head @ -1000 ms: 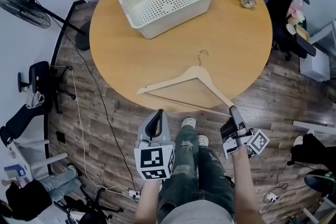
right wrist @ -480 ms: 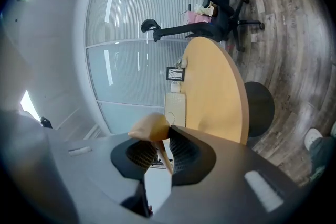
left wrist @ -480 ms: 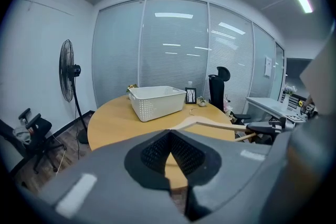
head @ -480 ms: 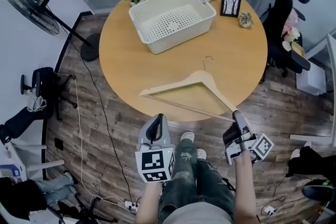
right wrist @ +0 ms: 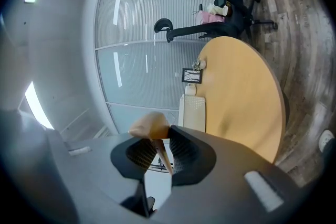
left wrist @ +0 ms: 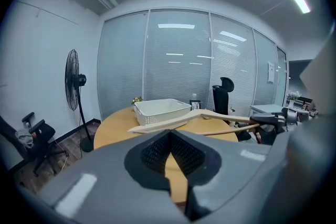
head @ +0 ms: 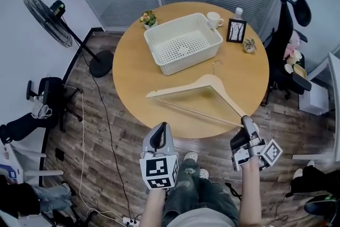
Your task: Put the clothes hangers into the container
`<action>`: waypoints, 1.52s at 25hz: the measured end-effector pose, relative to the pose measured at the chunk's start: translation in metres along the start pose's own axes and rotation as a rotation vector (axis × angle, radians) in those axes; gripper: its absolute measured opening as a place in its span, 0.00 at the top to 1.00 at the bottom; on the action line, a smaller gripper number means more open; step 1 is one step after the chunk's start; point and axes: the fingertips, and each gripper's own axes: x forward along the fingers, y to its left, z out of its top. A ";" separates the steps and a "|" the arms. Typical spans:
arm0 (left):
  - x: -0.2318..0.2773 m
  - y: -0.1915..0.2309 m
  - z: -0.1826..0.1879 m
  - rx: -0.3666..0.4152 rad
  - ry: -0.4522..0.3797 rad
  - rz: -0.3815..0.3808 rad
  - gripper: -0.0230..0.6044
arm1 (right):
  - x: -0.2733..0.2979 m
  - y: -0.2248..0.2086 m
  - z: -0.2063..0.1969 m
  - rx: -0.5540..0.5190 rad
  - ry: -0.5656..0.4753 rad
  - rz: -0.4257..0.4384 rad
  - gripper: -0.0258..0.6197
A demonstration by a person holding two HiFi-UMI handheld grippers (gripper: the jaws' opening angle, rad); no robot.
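While the right gripper [head: 246, 124] pinches an end of the wooden hanger [head: 208, 84] over the tabletop [head: 133, 69], the left gripper [head: 160, 132] has jaws pressed together, empty.

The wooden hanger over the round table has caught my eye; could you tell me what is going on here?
A person holds a tool in each hand. The right tool is shut on one end of the wooden hanger and holds it up over the round table. The left tool is shut with nothing in it, near the table's front edge. The white basket on the table is empty, so the hanger is not yet in it.
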 end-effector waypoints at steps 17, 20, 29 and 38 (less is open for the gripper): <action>0.016 0.050 0.061 0.020 -0.114 0.015 0.96 | 0.068 0.054 0.014 -0.017 -0.099 0.059 0.82; 0.021 0.059 0.070 0.024 -0.130 0.013 0.96 | 0.080 0.060 0.014 -0.019 -0.117 0.068 0.82; 0.028 0.080 0.083 0.022 -0.160 0.012 0.96 | 0.097 0.066 0.018 -0.008 -0.192 0.058 0.82; 0.044 0.082 0.090 -0.001 -0.165 0.028 0.96 | 0.113 0.061 0.030 0.009 -0.201 0.028 0.82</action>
